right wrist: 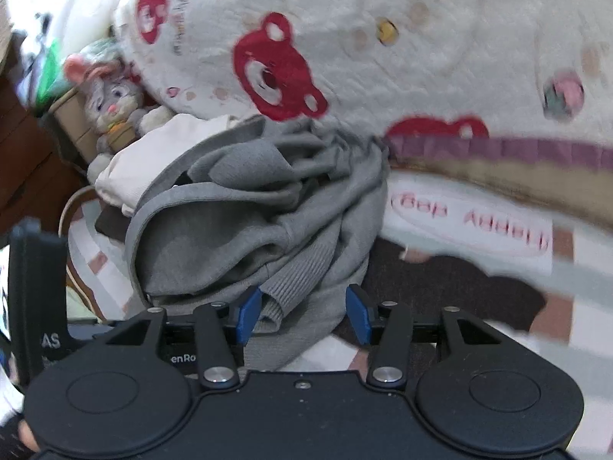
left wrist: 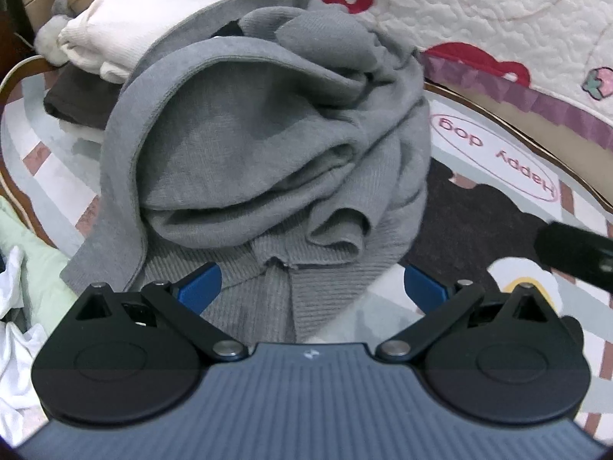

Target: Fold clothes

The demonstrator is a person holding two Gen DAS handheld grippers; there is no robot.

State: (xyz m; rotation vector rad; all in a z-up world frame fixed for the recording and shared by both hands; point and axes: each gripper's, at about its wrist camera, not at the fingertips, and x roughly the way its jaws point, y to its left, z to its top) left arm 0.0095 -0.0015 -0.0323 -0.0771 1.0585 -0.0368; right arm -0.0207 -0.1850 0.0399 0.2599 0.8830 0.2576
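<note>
Near the mat's [left wrist: 479,207] front edge, both grippers [left wrist: 312,287] [right wrist: 302,312] gape wide, straddling the crumpled grey sweater's [left wrist: 268,145] ribbed hem.

Both cameras sit low behind their own fingers, looking forward and slightly down toward 12 o'clock. The left view is close on the grey sweater [left wrist: 268,145], which fills its centre. The right view stands just to its right, a little farther back. Both share the sweater, the white quilt [right wrist: 383,38] behind, and the patterned mat [left wrist: 498,153].
</note>
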